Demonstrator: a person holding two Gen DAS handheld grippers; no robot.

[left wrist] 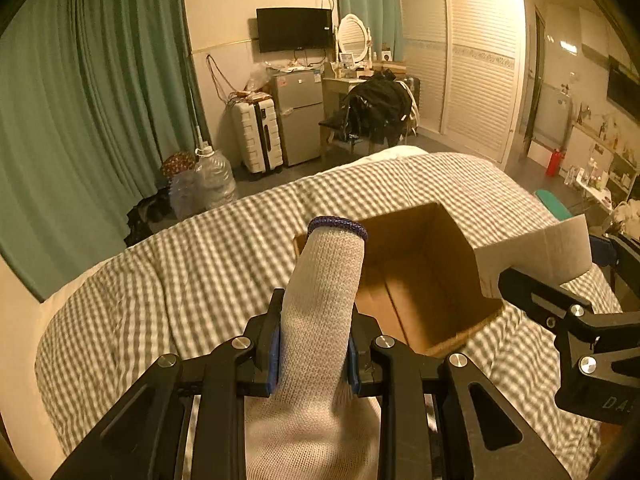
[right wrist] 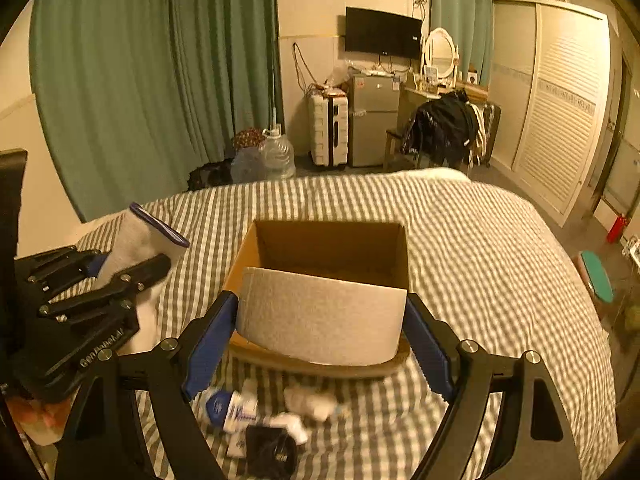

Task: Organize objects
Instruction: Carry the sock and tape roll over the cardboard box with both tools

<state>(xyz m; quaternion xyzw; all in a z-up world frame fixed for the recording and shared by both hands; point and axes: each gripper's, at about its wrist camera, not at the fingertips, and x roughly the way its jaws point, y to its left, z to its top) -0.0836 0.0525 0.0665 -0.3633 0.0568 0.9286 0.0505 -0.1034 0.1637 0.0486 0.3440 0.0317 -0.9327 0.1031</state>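
An open cardboard box sits on the checked bed cover; it also shows in the left wrist view. My left gripper is shut on a grey knit glove with a blue cuff, held up just left of the box; the glove also shows in the right wrist view. My right gripper holds a wide grey roll between its blue pads, just above the box's near edge. The roll also shows in the left wrist view. Small tubes and a black item lie on the cover below.
The bed with its grey checked cover fills the foreground. Beyond it stand water jugs, a white suitcase, a small fridge, a chair with black clothes and a white wardrobe.
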